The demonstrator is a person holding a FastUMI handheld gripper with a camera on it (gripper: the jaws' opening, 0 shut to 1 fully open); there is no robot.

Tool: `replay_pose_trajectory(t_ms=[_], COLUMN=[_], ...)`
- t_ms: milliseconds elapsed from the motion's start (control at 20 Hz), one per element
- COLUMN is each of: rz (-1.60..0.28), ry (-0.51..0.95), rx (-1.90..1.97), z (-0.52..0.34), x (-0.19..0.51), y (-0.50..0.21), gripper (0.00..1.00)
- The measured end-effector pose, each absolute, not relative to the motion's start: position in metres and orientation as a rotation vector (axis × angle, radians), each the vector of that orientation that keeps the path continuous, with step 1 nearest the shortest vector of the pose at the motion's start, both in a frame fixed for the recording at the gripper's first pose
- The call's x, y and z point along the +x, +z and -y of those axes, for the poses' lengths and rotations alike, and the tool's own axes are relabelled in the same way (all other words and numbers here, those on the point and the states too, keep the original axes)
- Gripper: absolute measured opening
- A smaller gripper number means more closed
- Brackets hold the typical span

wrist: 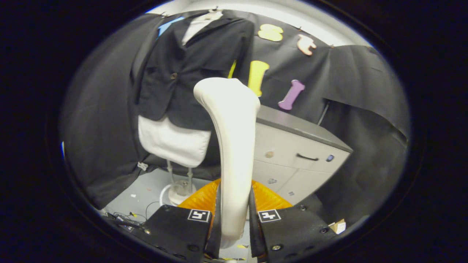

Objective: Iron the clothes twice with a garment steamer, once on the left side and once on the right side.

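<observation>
My gripper [234,215] is shut on the handle of a cream-white garment steamer [231,146], both fingers pressing its sides. The steamer rises between the fingers and curves forward, its head up near the garment's lower right hem. Beyond it hangs a black jacket [190,69] over a white shirt on a mannequin torso [172,140] that stands on a pole with a round base [179,191]. The steamer head appears short of the jacket; I cannot tell whether it touches. An orange part [265,199] of the steamer's base shows just behind the fingers.
A grey-topped white cabinet [296,153] with drawers stands to the right of the mannequin. Black cloth lines the booth behind and on both sides. Cables and small scraps lie on the grey floor [146,190] beside the mannequin's base.
</observation>
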State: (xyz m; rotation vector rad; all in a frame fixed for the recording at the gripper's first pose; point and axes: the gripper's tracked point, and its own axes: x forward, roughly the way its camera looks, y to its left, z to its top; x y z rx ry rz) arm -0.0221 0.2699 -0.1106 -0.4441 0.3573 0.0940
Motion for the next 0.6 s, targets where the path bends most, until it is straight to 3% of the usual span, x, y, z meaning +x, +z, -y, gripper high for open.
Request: replay_pose_trajectory(t_ms=[250, 600], rz=[-0.278, -0.184], ry=[0.014, 0.033], rx=[-0.36, -0.246], z=[-0.182, -0.092], x=[-0.041, -0.068], y=[-0.048, 0.0], gripper=[0.35, 0.35])
